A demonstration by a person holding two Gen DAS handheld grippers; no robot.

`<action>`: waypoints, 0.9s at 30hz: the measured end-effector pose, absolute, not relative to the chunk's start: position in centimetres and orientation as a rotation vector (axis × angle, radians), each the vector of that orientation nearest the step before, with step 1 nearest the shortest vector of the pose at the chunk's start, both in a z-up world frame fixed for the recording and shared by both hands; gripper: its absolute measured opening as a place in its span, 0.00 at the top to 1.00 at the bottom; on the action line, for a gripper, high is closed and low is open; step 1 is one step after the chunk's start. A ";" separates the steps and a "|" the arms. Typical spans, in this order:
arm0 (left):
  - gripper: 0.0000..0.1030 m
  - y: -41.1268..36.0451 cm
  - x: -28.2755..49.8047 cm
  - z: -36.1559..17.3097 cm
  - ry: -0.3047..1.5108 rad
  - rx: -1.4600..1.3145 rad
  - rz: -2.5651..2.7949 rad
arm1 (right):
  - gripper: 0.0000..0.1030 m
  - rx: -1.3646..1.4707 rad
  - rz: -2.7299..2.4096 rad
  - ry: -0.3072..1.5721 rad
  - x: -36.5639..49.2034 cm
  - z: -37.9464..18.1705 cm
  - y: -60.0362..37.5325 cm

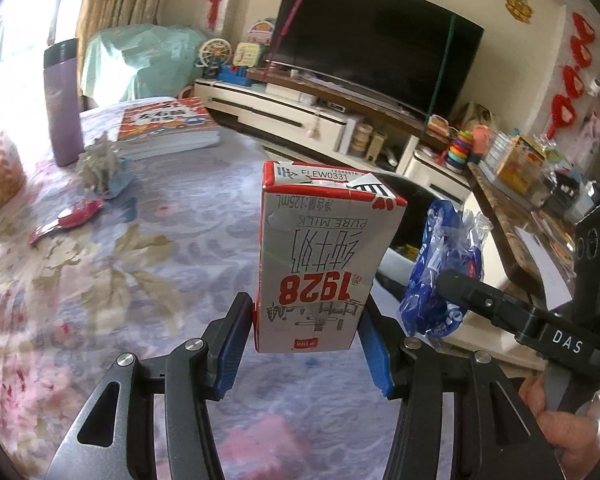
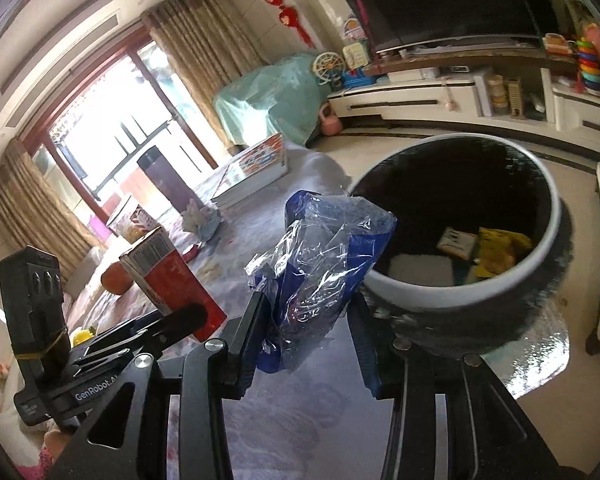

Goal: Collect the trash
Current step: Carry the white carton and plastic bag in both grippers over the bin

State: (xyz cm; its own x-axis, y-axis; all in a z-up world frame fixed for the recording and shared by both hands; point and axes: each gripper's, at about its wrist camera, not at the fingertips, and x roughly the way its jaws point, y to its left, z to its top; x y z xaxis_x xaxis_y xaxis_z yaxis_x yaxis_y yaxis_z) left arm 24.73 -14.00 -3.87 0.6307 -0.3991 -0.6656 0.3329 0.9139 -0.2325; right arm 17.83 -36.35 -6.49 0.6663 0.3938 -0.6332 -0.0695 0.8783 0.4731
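So the milk carton (image 1: 320, 256) sits pinched near its base between my left fingers (image 1: 236, 344), upside down and lifted off the flowered tabletop (image 1: 120, 260), which keeps it clear of everything as I carry it. Just beside the carton, on its bin side, my right fingers (image 2: 256, 344) are pressed in on a crumpled blue and clear plastic wrapper (image 2: 320, 264); the grip is low on the wrapper so most of it sticks out ahead, ready to fall free. Beyond the wrapper stands the bin (image 2: 540, 248), white-rimmed and dark inside, with some scraps already at its bottom, so I judge the drop comes next and the wrapper goes first, being nearer the rim. The carton is farther from the bin. Away from the bin, on the tabletop past the carton, lie a red wrapper (image 1: 66, 220), a crumpled tissue (image 1: 100, 168), a purple flask (image 1: 62, 104) and a stack of books (image 1: 166, 128).
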 end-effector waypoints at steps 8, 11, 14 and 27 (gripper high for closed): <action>0.51 -16.9 25.0 -3.6 0.787 -0.053 -0.458 | 0.58 0.450 0.216 0.775 16.9 -5.9 -39.1; 0.51 -17.8 25.3 -3.6 0.789 -0.043 -0.470 | 0.58 0.447 0.192 0.762 16.8 -5.5 -40.2; 0.51 -18.7 25.6 -3.6 0.788 -0.028 -0.481 | 0.58 0.445 0.174 0.753 16.9 -5.3 -40.8; 0.51 -21.6 27.3 -3.1 0.775 0.003 -0.516 | 0.58 0.459 0.123 0.737 17.1 -5.3 -43.5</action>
